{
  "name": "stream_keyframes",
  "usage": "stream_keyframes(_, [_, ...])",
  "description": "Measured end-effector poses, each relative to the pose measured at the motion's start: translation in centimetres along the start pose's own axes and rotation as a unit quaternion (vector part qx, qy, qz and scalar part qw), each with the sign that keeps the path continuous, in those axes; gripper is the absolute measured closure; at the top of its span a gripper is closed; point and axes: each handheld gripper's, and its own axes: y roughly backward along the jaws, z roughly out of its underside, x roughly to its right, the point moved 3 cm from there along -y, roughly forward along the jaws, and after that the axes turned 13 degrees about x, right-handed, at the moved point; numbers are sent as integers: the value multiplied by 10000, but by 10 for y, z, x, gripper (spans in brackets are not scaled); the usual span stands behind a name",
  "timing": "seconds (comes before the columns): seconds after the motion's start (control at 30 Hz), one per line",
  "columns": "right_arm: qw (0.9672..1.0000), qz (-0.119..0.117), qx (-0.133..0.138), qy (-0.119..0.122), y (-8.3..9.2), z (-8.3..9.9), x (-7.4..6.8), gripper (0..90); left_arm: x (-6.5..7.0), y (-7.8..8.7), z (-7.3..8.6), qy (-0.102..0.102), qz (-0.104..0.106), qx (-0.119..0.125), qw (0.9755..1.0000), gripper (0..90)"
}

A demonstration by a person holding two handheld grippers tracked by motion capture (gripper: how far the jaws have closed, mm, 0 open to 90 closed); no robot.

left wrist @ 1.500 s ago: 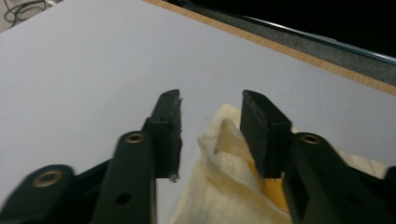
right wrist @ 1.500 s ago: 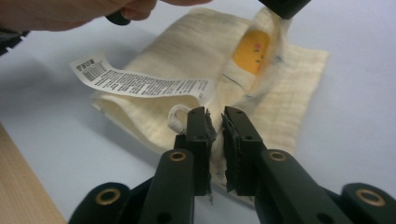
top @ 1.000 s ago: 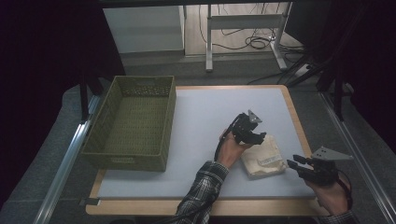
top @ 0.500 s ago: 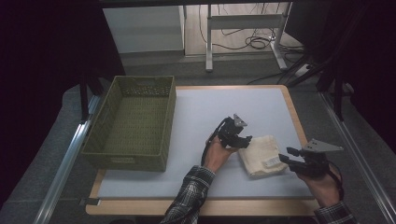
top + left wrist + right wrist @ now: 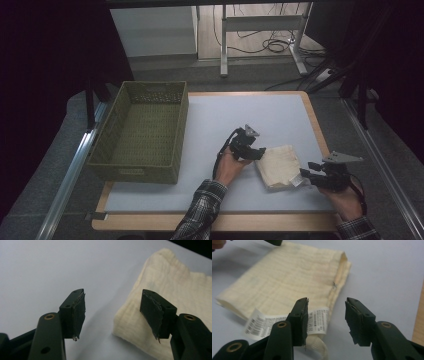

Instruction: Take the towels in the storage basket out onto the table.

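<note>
A folded cream cloth (image 5: 280, 165) lies on the white table (image 5: 225, 115), right of centre. My left gripper (image 5: 260, 152) is at the cloth's left edge, jaws open. In the left gripper view the cloth (image 5: 180, 290) has its corner by the right jaw, and the left gripper (image 5: 113, 297) holds nothing. My right gripper (image 5: 305, 175) is at the cloth's near right corner. In the right gripper view the right gripper (image 5: 326, 302) stands open over the cloth's (image 5: 287, 277) folded edge, just above a white printed label (image 5: 262, 325). Its jaws opened wider a moment ago, with nothing pinched.
A green woven basket (image 5: 140, 130) stands on the table's left side, and I see nothing in it. The table's wooden rim (image 5: 320, 130) runs close to the right of the cloth. Metal rails flank the table, and cables lie on the floor behind.
The left gripper has come down and left to the cloth's left edge. The right gripper has slid left to the cloth's near corner. The cloth has stayed put.
</note>
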Motion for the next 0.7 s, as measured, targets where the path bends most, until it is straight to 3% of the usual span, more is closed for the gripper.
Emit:
stream_keyframes(0.27, [9990, -256, -286, -226, -7, 21, 2, 501, 0, -9, 13, -194, -151, -342, 9991, 366])
stream_keyframes(0.47, [9991, -168, -332, -190, -6, 22, -6, 507, -4, 1, 15, -84, -116, -229, 9996, 362])
stream_keyframes(0.7, [9982, -222, -356, -425, -6, 22, -9, 644, -2, -3, 23, 60, 103, -272, 9996, 404])
